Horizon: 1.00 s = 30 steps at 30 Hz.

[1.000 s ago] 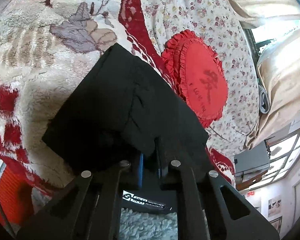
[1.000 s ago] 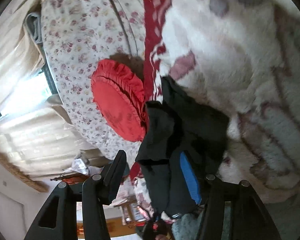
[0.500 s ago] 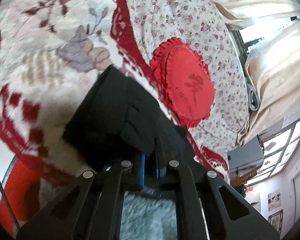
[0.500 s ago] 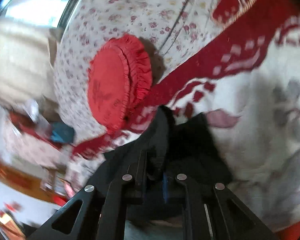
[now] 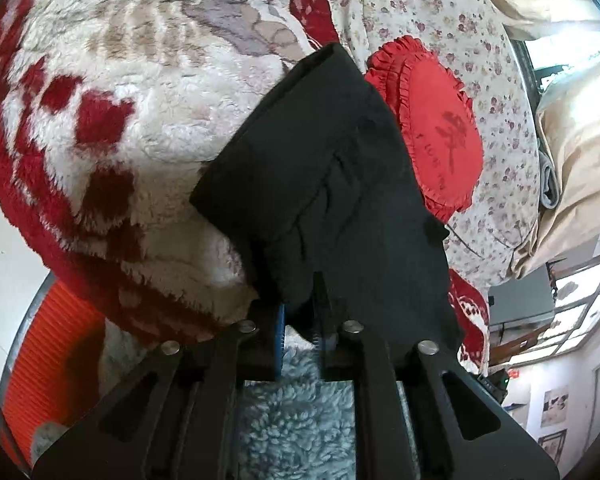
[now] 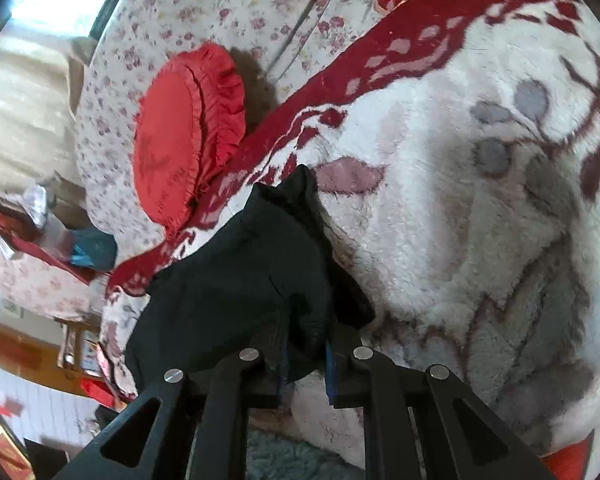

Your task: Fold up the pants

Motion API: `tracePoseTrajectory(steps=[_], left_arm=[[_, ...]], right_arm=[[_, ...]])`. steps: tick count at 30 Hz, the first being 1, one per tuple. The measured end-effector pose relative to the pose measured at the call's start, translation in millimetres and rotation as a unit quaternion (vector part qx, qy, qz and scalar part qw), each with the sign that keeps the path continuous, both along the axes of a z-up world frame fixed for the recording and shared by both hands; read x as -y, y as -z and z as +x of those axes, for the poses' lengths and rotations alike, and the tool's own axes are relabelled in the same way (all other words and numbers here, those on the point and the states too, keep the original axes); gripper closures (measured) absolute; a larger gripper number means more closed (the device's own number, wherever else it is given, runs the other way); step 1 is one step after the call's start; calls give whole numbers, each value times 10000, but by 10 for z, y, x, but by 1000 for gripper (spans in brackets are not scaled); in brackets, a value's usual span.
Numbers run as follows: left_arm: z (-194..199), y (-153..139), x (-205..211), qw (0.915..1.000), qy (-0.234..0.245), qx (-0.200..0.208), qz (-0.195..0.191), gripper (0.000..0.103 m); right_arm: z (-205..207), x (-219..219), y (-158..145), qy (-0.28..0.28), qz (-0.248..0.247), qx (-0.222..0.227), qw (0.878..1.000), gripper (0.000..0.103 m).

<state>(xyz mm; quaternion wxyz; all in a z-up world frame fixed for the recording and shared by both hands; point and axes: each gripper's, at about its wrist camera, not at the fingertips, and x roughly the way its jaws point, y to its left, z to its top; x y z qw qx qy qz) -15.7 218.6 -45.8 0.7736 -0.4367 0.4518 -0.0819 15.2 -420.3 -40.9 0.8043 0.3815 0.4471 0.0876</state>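
The black pants (image 5: pixel 332 184) lie folded in a thick bundle on a fluffy white and red blanket (image 5: pixel 132 92). My left gripper (image 5: pixel 300 312) is shut on the near edge of the pants, with cloth pinched between its jaws. In the right wrist view the pants (image 6: pixel 252 280) hang bunched over the blanket (image 6: pixel 480 208), and my right gripper (image 6: pixel 306 352) is shut on a fold of them. The gripped edges are hidden behind the cloth.
A round red ruffled cushion (image 5: pixel 440 128) rests on a floral bedspread (image 5: pixel 496 52) just beyond the pants; it also shows in the right wrist view (image 6: pixel 180 136). An orange ribbed object (image 5: pixel 56 344) sits low left. Curtains and a window (image 5: pixel 572 64) are at the right.
The right gripper closed on the pants and swung round toward the blanket. The left gripper kept its hold while the pants bundle shifted right, toward the cushion.
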Motion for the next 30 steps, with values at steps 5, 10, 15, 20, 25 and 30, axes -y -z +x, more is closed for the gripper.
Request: tracePoseTrajectory(steps=[5, 10, 15, 20, 25, 30], left_arm=[[-139, -81, -99, 9995, -179, -113, 250, 79], [-450, -582, -14, 9643, -852, 301, 2489, 79], [-386, -858, 492, 9366, -170, 1207, 3284, 79], [14, -594, 667, 9449, 296, 910, 3131, 79], [110, -374, 510, 9574, 446, 566, 2796, 79], [201, -876, 545, 9482, 164, 1232, 2922, 79]], right_arm=[[-160, 48, -42, 113, -47, 107, 9999, 89], [-252, 13, -391, 593, -827, 398, 9940, 86], [-243, -341, -808, 394, -1940, 1099, 9740, 86], [12, -986, -631, -1411, -2411, 1126, 9536, 86], [75, -807, -214, -1267, -2579, 281, 9574, 87], [178, -936, -547, -1326, -2873, 813, 9451, 86]])
